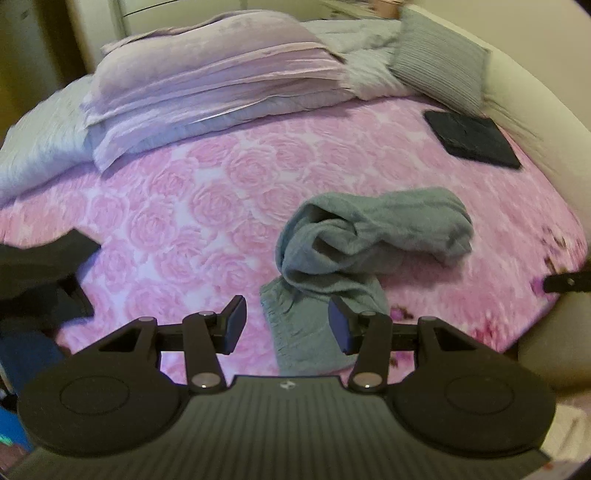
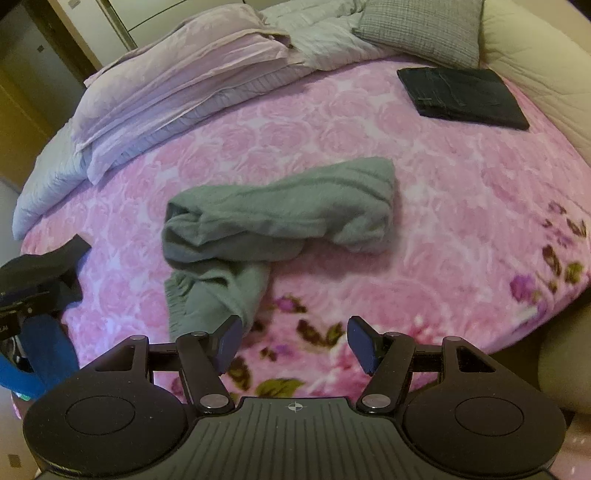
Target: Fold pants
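Grey-green pants (image 1: 354,243) lie crumpled in a twisted heap on the pink rose-patterned blanket (image 1: 207,206). One ribbed end reaches toward the near edge. My left gripper (image 1: 288,325) hovers open just above that near end, nothing between its pads. In the right wrist view the same pants (image 2: 273,221) lie ahead and to the left. My right gripper (image 2: 295,343) stands open over the flowered border of the blanket (image 2: 461,206), its left pad close to the pants' near end without touching it.
A folded dark garment (image 2: 461,96) lies at the far right of the bed, also visible as the dark garment (image 1: 472,138). Folded lilac bedding (image 2: 177,74) and a grey pillow (image 2: 421,29) are stacked at the back. A cream padded bed frame (image 2: 535,74) runs along the right. The other gripper and a blue sleeve (image 2: 44,347) show at left.
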The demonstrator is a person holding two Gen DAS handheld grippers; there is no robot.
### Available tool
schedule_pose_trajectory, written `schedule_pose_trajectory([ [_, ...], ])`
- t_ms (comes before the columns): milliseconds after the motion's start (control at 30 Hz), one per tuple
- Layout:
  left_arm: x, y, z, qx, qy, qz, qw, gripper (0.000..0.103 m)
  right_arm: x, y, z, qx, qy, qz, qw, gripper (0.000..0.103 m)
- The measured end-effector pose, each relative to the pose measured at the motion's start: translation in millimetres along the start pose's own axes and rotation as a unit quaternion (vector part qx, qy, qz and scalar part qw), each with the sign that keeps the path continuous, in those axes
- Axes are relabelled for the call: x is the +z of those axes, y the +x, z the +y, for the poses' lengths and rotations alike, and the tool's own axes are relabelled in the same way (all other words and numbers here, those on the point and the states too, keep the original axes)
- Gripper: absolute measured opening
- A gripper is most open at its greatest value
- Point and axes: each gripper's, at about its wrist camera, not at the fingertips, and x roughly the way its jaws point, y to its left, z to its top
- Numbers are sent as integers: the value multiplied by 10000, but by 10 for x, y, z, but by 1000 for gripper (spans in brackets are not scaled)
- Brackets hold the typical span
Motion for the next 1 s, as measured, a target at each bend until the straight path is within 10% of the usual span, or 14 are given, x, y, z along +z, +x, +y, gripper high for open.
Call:
schedule_pose_trajectory([
  [233,4,551,117,447,-1037,166,9935,47,429,393,-893,41,374,325,9988,60],
  [600,266,1338,248,443,-1109,137,9927,52,992,903,-1839,136,1645,251,9860,60],
  [1000,472,2445,312,-745,-1023,296,9915,63,1162,1336,-2102,-102,2230,33,9748,60],
])
